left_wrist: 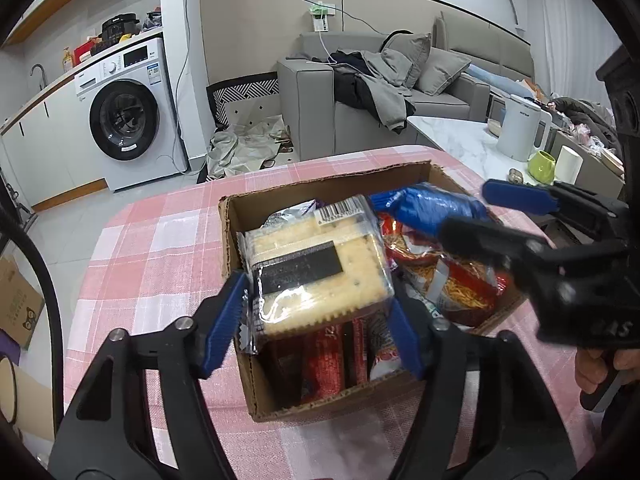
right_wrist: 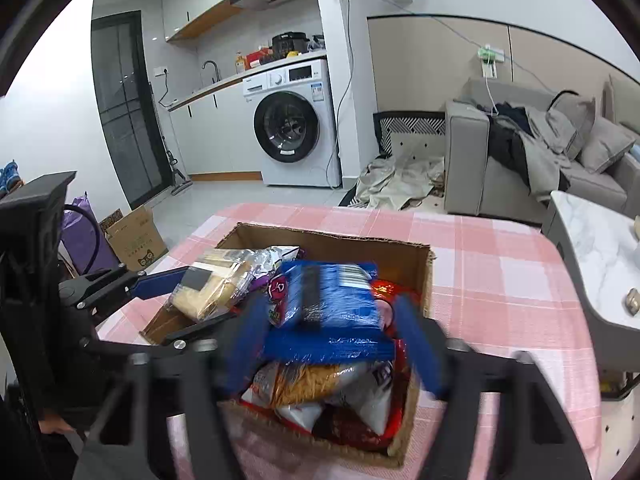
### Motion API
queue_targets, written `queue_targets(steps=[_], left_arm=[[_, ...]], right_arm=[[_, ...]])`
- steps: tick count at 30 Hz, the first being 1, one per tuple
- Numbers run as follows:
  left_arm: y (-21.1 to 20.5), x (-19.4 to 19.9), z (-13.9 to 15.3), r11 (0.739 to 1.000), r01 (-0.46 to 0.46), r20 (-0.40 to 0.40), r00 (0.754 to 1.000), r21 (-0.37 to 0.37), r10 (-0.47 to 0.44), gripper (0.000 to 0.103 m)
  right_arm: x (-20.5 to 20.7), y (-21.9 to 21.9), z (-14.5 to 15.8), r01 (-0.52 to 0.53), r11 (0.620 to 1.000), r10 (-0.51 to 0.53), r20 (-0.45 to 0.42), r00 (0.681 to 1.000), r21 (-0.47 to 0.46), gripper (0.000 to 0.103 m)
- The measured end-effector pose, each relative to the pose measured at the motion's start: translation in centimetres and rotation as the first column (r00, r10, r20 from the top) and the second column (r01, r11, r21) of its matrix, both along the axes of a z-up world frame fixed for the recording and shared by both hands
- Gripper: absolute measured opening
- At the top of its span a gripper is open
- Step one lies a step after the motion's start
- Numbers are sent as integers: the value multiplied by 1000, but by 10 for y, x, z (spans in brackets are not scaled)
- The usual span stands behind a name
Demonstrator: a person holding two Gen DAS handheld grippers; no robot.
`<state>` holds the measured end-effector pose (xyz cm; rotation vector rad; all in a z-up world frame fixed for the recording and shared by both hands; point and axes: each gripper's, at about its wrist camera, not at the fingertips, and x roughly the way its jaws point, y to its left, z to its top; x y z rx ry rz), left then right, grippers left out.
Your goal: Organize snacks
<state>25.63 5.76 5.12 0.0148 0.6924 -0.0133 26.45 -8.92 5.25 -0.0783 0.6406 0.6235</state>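
- Both my jaws stood open over the cardboard box (left_wrist: 240, 216) of snacks, neither of them gripping anything.
- My left gripper (left_wrist: 316, 320) had its blue pads on either side of the clear cracker pack (left_wrist: 316, 268); the left pad sat at the wrapper's edge and the right one looked just clear of it, and the pack lay tilted on top of the other snacks.
- My right gripper (right_wrist: 336, 344) was blurred, its pads spread to both sides of the blue snack packet (right_wrist: 332, 300), with a gap visible on each side; that packet lay on the heap inside the box.
- Beneath these lay red sachets (left_wrist: 324, 360) standing at the near end and a red bag with a noodle picture (left_wrist: 452, 280).
- The box sat on a tabletop covered by a pink checked cloth (left_wrist: 152, 248).
- Farther off I could see a washing machine (left_wrist: 124, 116), a grey sofa (left_wrist: 360, 120) heaped with clothes, and a white kettle (left_wrist: 520, 128) beside a green mug (left_wrist: 542, 166) on a marble surface.
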Motion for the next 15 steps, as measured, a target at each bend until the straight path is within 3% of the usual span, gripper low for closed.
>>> queue_targets(steps=[3, 8, 11, 15], left_arm=[[-3, -6, 4, 1000, 8, 7, 1000, -2, -8, 83], [-4, -16, 11, 1000, -13, 31, 999, 10, 13, 90], [-1, -26, 15, 999, -38, 54, 998, 0, 38, 102], [9, -47, 20, 998, -60, 93, 994, -34, 63, 102]], right_arm=[[-9, -8, 6, 16, 1000, -15, 33, 999, -12, 90], [-23, -26, 9, 24, 1000, -24, 37, 999, -1, 102], [-32, -34, 10, 31, 999, -32, 38, 999, 11, 103], [-46, -43, 11, 16, 999, -19, 64, 998, 45, 103]])
